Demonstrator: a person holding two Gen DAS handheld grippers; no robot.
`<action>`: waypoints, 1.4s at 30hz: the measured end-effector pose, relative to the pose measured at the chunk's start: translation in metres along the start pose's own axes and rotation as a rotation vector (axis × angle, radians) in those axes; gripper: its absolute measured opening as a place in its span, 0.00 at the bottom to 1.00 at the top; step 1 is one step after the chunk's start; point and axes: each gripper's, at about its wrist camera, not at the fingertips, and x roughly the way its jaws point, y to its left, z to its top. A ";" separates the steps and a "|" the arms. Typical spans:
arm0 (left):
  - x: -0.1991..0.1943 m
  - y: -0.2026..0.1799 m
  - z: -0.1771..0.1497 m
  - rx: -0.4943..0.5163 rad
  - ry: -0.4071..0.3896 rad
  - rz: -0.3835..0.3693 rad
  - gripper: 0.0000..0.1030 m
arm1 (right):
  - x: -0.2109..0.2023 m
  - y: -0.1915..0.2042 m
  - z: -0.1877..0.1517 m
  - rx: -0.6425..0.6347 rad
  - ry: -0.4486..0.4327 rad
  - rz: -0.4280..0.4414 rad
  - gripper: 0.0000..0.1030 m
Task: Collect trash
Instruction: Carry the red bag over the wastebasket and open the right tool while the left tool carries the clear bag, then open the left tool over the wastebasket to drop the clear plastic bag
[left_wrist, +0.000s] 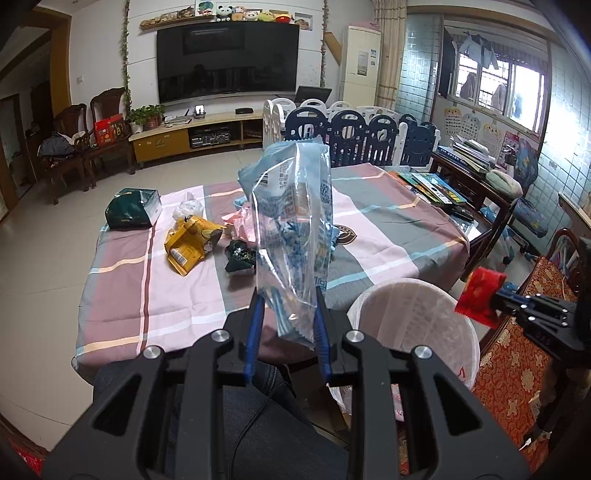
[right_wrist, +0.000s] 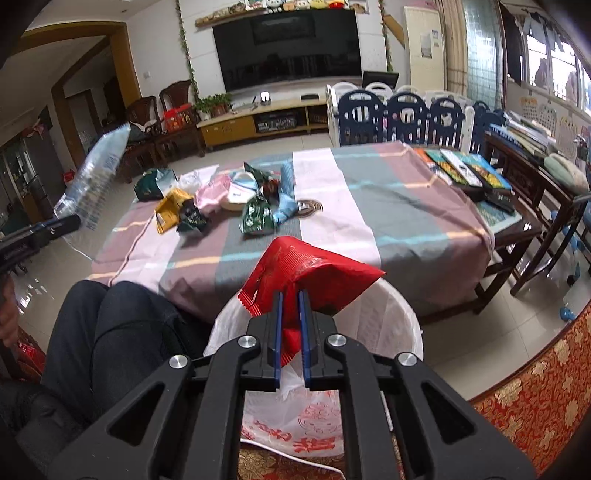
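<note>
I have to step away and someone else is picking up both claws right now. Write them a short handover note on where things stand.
Left claw: shut on a clear blue-printed plastic bag, held up in front of the table, not yet over the bin.
Right claw: shut on a red wrapper, above the white-lined trash bin.
Left on the striped tablecloth: yellow wrapper, green wrappers, pink wrapper, blue wrapper, dark green carton.
Next: drop the red wrapper, then the bag, then clear the pile.
</note>
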 end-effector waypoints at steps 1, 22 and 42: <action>0.001 -0.002 0.000 0.001 0.005 -0.006 0.25 | 0.005 -0.002 -0.003 -0.001 0.018 0.000 0.09; 0.088 -0.084 -0.022 0.169 0.307 -0.428 0.29 | -0.046 -0.017 0.008 0.065 -0.156 0.018 0.65; 0.077 -0.016 -0.011 0.074 0.169 -0.013 0.88 | -0.053 0.031 0.027 0.020 -0.210 0.111 0.75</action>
